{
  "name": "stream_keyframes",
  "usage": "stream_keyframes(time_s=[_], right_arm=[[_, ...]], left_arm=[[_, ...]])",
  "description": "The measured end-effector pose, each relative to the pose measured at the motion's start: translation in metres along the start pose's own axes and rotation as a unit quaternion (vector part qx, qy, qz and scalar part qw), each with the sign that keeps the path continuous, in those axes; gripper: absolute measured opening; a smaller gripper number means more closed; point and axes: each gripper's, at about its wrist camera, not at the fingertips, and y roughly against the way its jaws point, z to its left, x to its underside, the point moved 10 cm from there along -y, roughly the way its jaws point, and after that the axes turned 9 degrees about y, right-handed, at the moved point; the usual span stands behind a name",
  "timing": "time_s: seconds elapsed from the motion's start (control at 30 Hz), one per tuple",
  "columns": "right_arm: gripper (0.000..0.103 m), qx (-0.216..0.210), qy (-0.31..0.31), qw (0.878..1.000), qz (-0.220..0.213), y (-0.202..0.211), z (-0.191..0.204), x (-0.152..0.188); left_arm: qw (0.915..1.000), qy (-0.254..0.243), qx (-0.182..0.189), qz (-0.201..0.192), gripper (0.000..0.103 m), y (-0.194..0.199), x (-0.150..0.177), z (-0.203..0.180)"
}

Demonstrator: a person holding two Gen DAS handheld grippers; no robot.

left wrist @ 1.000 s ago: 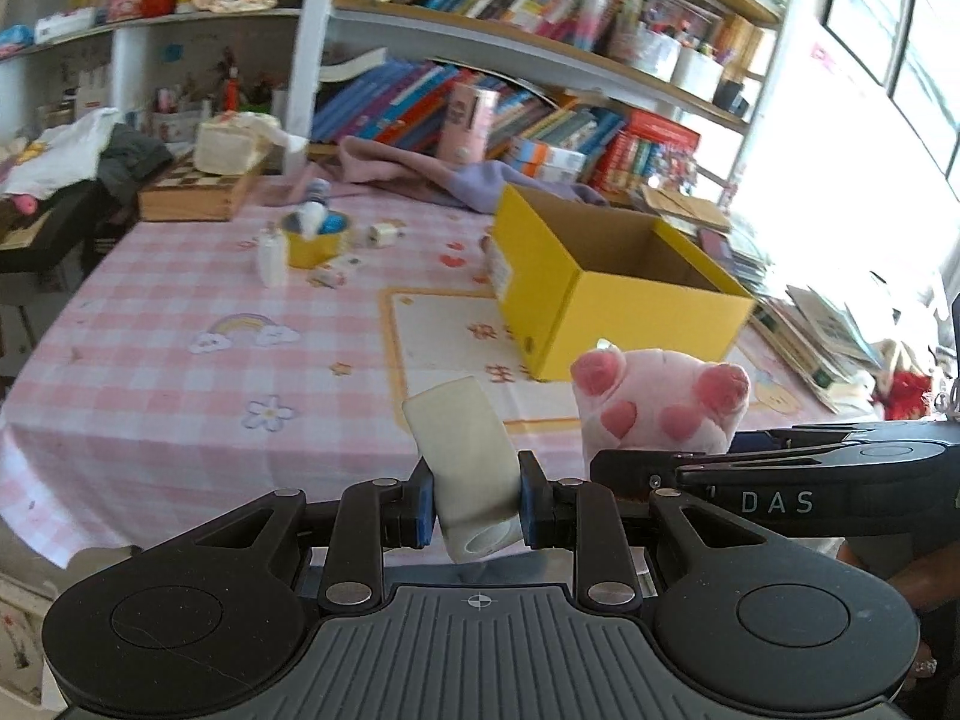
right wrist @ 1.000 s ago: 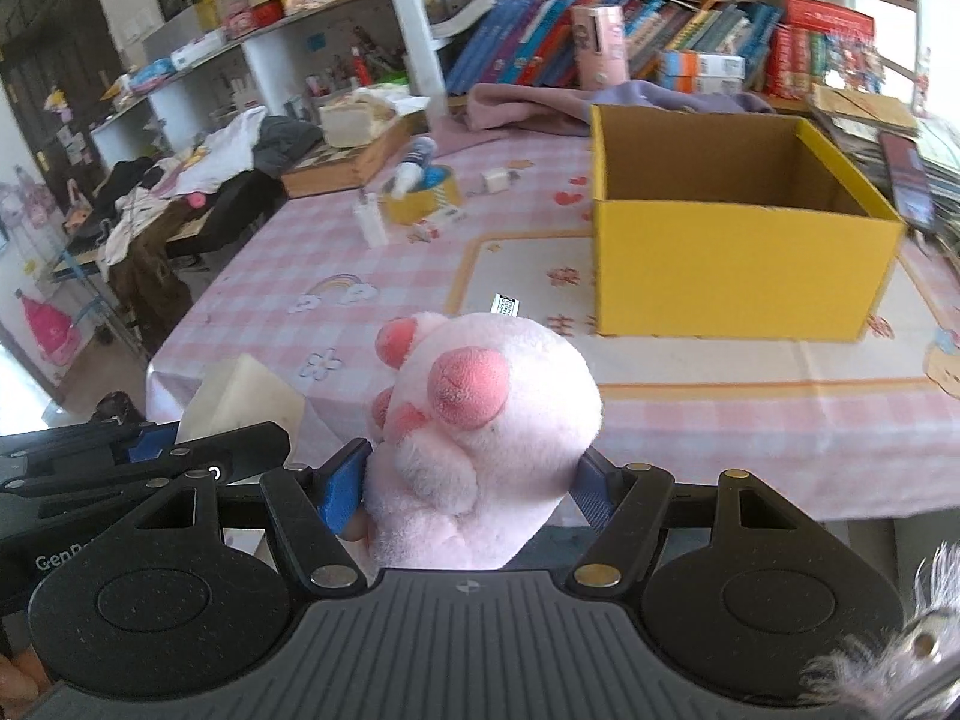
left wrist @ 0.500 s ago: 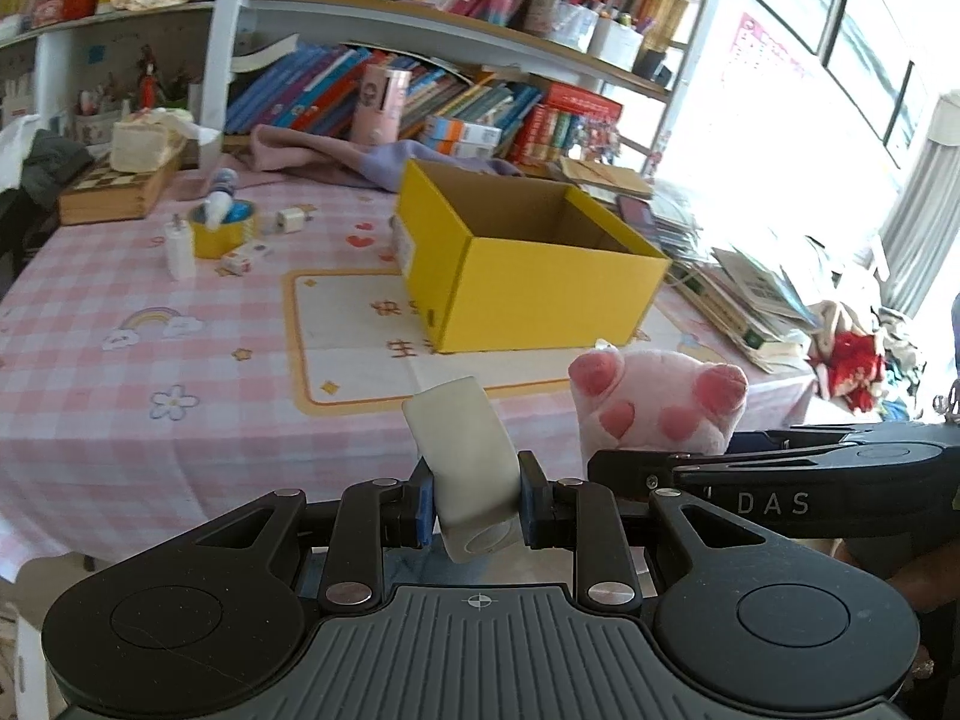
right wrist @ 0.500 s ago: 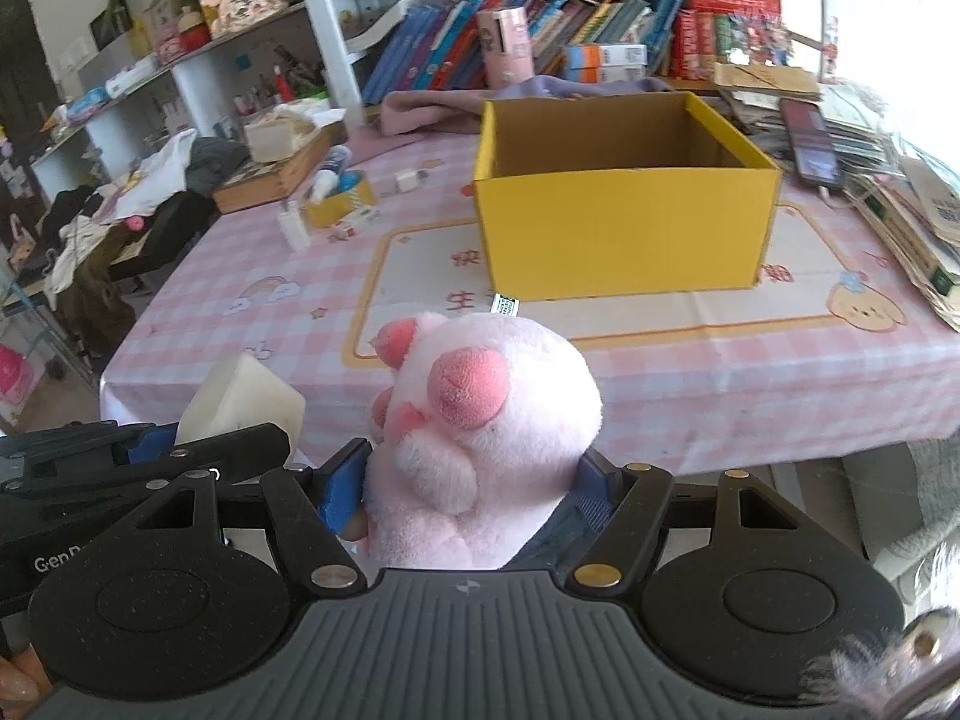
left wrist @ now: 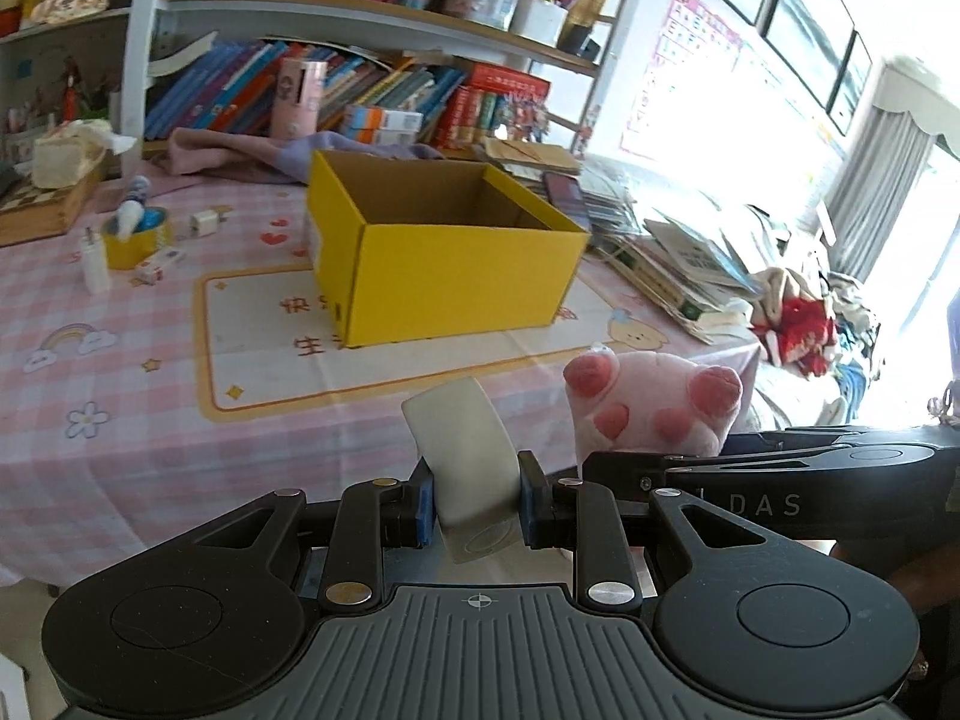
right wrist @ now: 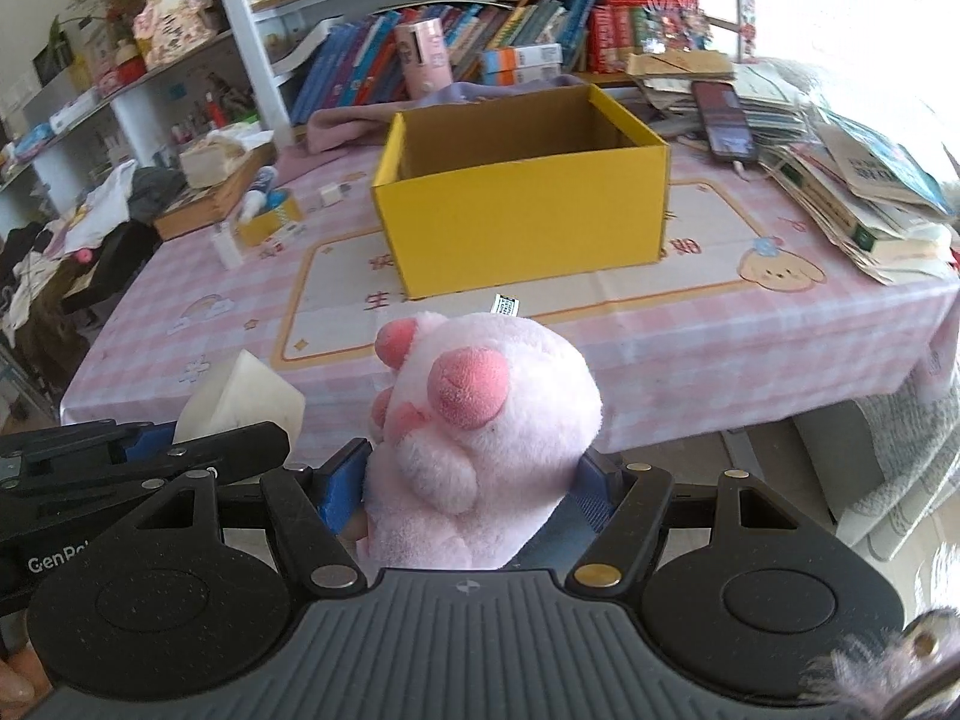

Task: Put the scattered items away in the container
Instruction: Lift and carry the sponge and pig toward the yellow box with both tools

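Covering most of both views was the surface, spread with a pink checked cloth, and on it the yellow box was seen standing open-topped, its long axis running roughly left to right in the right wrist view and one corner turned toward the left wrist camera. Nothing could be made out inside it from these angles (the floor of the box was hidden by its near wall). The box lay ahead of and above both tools, well apart from them, slightly left of centre for the left hand-held gripper and nearly dead ahead for the right hand-held gripper, which was judged the better lined up.

The right one was clamped on a pink plush paw, held upright with its pads facing the camera and its toes pointing toward the box. The left one was closed on a white soft block, whose long axis was tilted up and slightly left, away from the camera. Both tools were held side by side, off the near edge of the surface.

Smaller clutter was left at the far left: a yellow tape roll and a small white bottle.
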Motion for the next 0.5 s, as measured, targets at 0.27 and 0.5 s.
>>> stream_keyframes(time_s=[0.27, 0.5], right_arm=[[0.068, 0.007, -0.009, 1.0, 0.002, 0.001, -0.009, 0.002], [0.068, 0.022, -0.01, 1.0, 0.002, 0.001, -0.017, 0.0]], left_arm=[[0.9999, -0.009, 0.008, 0.007, 0.025, -0.006, 0.0, -0.008], [0.9996, -0.015, 0.023, 0.011, 0.025, -0.015, -0.004, -0.016]])
